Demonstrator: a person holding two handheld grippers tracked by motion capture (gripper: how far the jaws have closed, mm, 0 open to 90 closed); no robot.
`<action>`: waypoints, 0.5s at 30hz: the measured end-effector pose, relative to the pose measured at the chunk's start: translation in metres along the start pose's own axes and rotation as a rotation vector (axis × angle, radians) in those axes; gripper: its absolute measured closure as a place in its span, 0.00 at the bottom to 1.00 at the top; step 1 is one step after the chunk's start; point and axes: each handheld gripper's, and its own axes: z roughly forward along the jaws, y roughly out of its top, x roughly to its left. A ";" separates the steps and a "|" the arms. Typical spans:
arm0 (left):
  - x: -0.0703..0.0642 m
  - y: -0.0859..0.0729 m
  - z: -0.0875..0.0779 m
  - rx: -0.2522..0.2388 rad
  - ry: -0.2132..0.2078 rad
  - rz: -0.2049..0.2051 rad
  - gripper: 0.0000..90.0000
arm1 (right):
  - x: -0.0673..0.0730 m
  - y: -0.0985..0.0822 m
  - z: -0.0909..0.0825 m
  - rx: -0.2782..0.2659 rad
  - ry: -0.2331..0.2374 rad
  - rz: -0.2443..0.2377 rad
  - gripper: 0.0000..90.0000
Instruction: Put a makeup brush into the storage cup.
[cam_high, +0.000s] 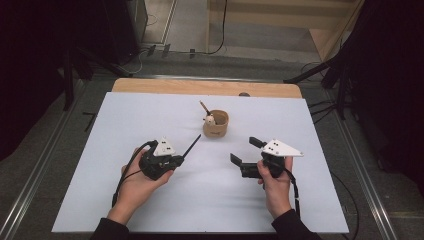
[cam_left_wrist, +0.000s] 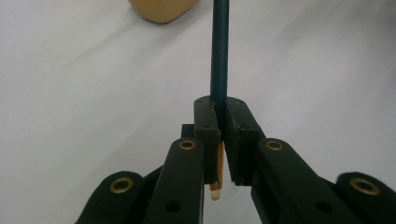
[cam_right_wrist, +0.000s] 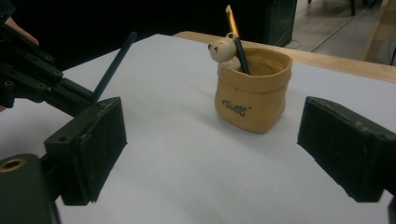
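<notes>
High view: left gripper (cam_high: 181, 159) is clamping a dark pencil (cam_high: 191, 145), right gripper (cam_high: 245, 150) is standing wide open and empty.

Left jaws are pinching the pencil near its tan end, tip pointing up and right at the tan bear pen cup (cam_high: 216, 124), probably lining up an insertion. One pencil (cam_high: 204, 107) is already sitting in the cup. Right jaws are flanking nothing, near the cup's right side.

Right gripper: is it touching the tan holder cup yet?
Apart. In the right gripper view, the right gripper stands with its jaws wide open and white table between them and the holder cup; the high view shows the same gap.
</notes>
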 end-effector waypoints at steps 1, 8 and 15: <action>0.000 0.001 0.000 -0.005 -0.003 -0.005 0.94 | 0.001 0.000 0.002 -0.002 0.004 -0.004 0.11; -0.008 0.009 0.007 -0.058 -0.012 -0.006 0.94 | 0.014 0.008 0.013 -0.002 0.015 -0.010 0.13; -0.015 0.014 0.015 -0.086 -0.018 -0.007 0.94 | 0.024 0.015 0.022 -0.004 0.023 -0.003 0.15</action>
